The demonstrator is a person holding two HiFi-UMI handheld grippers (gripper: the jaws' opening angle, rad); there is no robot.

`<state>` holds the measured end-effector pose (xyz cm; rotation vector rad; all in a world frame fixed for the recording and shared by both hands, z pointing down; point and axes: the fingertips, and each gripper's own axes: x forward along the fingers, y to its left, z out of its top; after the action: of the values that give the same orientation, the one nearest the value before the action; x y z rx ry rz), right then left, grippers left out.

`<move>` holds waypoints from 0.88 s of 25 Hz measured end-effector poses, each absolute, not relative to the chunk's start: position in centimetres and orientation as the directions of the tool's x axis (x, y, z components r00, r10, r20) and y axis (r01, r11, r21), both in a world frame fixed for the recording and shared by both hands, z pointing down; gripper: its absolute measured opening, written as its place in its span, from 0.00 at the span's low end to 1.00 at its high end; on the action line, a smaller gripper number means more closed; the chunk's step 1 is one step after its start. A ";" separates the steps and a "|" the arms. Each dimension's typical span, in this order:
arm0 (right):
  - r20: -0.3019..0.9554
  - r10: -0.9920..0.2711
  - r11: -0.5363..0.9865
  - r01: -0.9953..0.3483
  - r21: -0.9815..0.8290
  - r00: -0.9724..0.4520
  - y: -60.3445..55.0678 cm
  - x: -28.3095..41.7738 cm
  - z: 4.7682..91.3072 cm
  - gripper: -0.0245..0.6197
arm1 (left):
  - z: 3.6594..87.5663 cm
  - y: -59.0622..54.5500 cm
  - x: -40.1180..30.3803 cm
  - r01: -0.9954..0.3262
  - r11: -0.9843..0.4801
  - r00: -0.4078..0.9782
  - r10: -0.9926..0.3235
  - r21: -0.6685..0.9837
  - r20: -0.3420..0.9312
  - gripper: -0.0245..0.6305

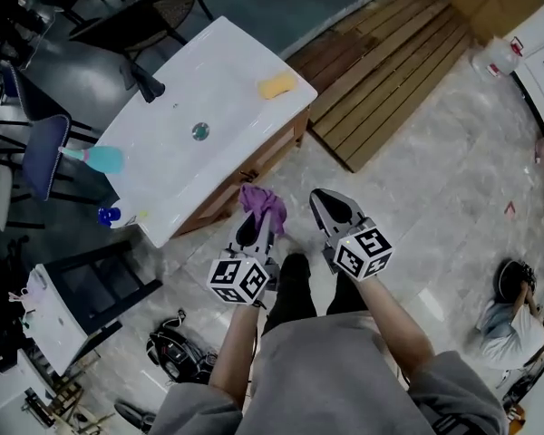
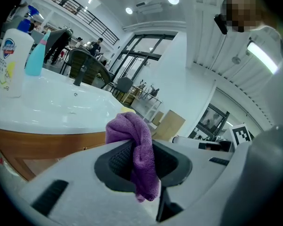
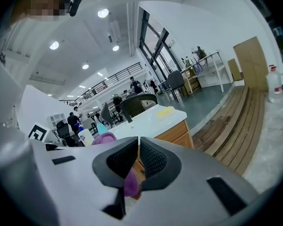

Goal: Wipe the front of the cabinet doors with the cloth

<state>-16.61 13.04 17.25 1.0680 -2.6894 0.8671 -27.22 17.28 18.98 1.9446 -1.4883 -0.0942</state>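
A purple cloth (image 1: pixel 263 203) is bunched in the jaws of my left gripper (image 1: pixel 255 226), which is shut on it just in front of the wooden cabinet doors (image 1: pixel 252 166) under the white sink top (image 1: pixel 208 89). In the left gripper view the cloth (image 2: pixel 134 147) hangs from the left gripper (image 2: pixel 141 161), with the cabinet front (image 2: pixel 42 145) to the left and a gap between them. My right gripper (image 1: pixel 330 207) hovers beside it over the floor, shut and holding nothing. From the right gripper (image 3: pixel 137 150) I see the cloth (image 3: pixel 103 138) and the cabinet (image 3: pixel 177 133) beyond.
On the sink top are a yellow sponge (image 1: pixel 276 85), a black faucet (image 1: pixel 147 84), a teal bottle (image 1: pixel 100 159) and a white bottle (image 2: pixel 12 62). A wooden platform (image 1: pixel 399 62) lies to the right. A person (image 1: pixel 517 320) crouches at the far right. A bag (image 1: pixel 177 352) lies on the floor.
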 end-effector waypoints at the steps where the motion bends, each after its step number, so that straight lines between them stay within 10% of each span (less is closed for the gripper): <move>1: 0.310 -0.584 0.592 -0.655 -0.470 -0.750 12.6 -16.6 17.7 0.07 | 19.4 16.9 -27.2 -0.833 -0.109 0.334 -0.880 0.543 0.337 0.16; 22: 0.287 -0.425 0.667 -0.512 -0.541 -0.858 6.2 -16.2 27.2 0.07 | 28.8 11.6 -25.5 -0.882 0.088 0.124 -0.904 0.463 0.408 0.16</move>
<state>-16.17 6.15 27.22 0.7752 -2.7424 0.9532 -25.49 11.62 28.77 1.7689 -1.7331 -0.0451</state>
